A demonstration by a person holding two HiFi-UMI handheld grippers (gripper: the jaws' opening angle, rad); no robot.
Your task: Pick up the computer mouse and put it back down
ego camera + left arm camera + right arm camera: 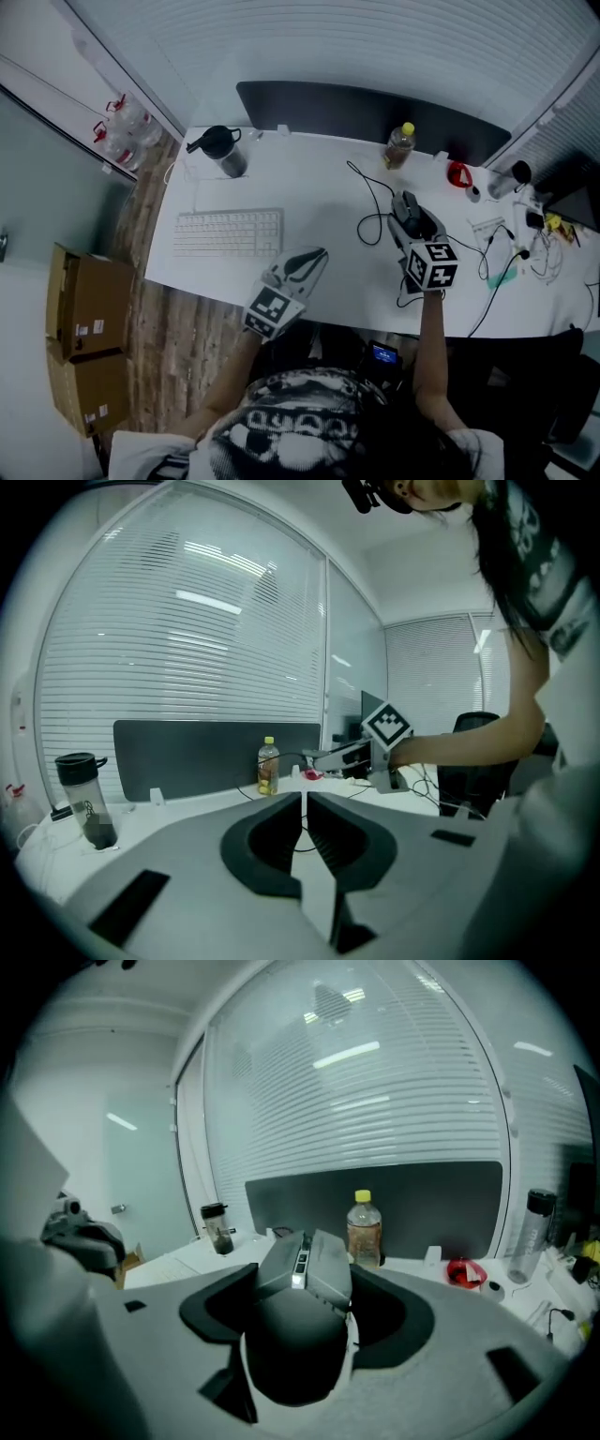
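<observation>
– So, where's the computer mouse [295, 1335]?
– Pinched in the right gripper [305, 1279], up off the table [319, 220]. The left gripper [303, 803] is pressed together, empty.
– Containers?
– The yellow-capped bottle [364, 1227] holds amber drink; the tumbler [223, 150] is lidded.

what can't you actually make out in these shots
- Underside of the computer mouse: right gripper view, hidden by the right tongs gripping it, so its clearance from the desk is unclear.
- Black cable: head view, too thin to trace to its ends.
- Clutter at the desk's right end: head view, too small to name.
- Bottle label: every view, too small to read.
</observation>
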